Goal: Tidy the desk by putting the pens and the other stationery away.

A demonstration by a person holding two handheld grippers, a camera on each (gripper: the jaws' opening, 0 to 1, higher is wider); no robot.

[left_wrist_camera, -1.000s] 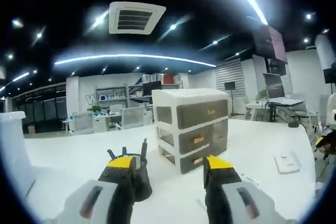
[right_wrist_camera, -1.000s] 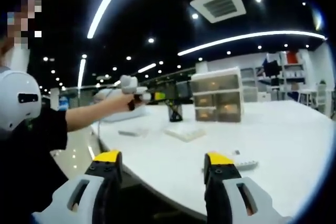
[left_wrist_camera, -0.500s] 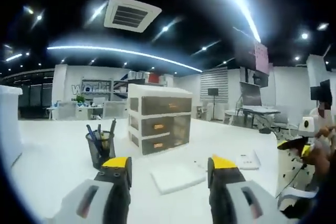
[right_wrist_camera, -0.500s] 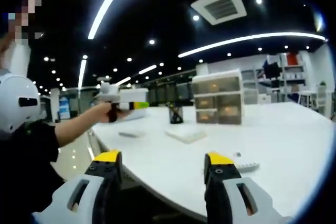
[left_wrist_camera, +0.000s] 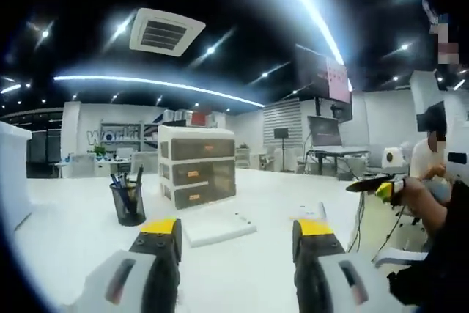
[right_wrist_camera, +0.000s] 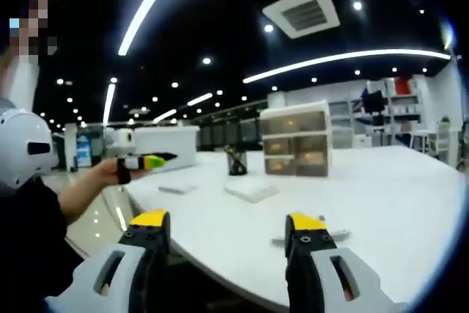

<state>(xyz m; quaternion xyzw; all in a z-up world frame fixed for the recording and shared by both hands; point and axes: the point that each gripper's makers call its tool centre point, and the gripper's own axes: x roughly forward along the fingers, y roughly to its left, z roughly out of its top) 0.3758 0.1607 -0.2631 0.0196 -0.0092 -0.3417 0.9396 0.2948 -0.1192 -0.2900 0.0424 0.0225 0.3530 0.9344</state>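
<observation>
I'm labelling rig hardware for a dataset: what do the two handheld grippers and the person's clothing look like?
Left gripper and right gripper match: pale grey moulded bodies with dark slots, black jaws capped in yellow. In the right gripper view the person wears a black sleeve.

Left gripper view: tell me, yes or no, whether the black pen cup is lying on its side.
No. The black pen cup stands upright on the white desk with pens sticking up out of it, left of the drawer unit.
</observation>
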